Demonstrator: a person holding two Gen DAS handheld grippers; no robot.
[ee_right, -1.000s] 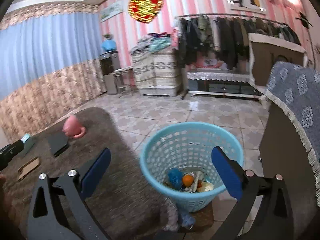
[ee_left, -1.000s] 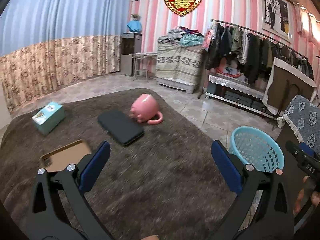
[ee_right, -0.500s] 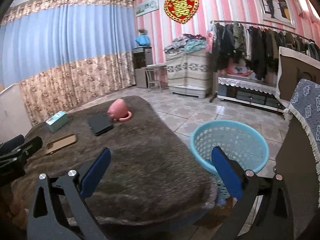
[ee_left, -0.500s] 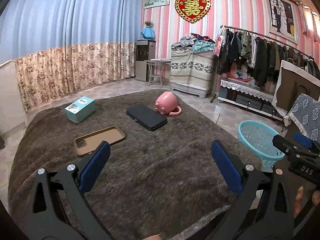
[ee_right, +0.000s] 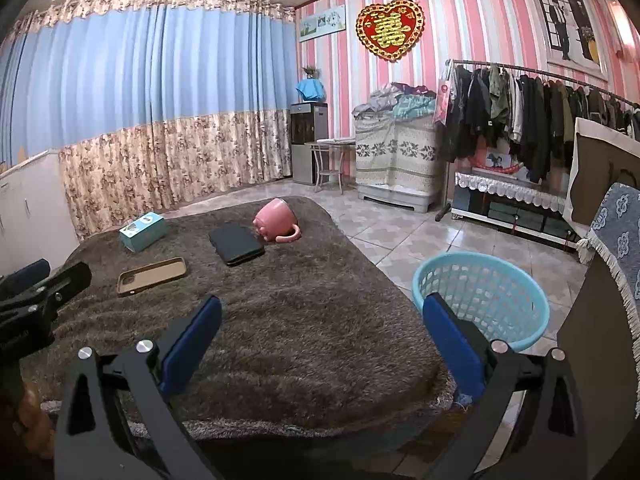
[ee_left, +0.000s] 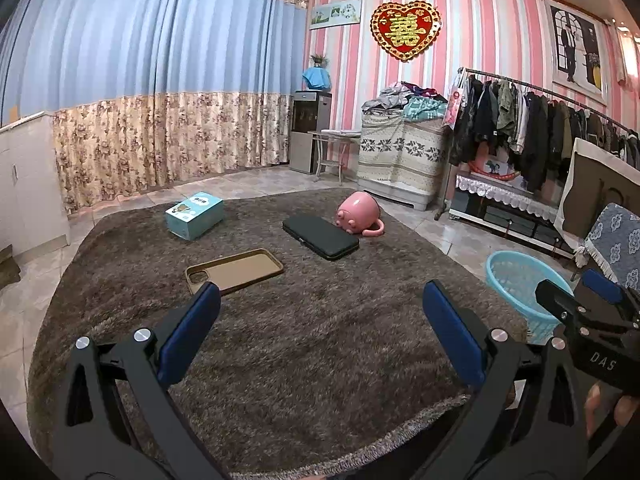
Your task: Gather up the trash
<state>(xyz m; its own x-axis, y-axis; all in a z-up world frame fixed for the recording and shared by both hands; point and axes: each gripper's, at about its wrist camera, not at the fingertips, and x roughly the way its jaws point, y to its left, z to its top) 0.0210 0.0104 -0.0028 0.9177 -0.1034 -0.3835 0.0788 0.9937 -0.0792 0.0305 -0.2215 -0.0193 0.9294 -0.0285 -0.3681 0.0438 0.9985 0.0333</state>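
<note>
Four things on desk [ee_left: 304,344], none plainly trash; both my fingers apart, empty. Risk: binning mug [ee_left: 359,211] or phone case [ee_left: 234,270] in basket [ee_right: 482,294].

The right gripper [ee_left: 600,344] body reads "DAS"; nothing else legible.

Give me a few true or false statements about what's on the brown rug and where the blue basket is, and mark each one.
1. The pink mug lies tipped on its side. True.
2. The blue basket stands on the brown rug. False: it stands on the tiled floor beside the rug.
3. The left gripper holds the tan phone case. False: its jaws are open and empty.
4. The black case lies between the mug and the phone case. True.
5. The right gripper is open. True.
</note>
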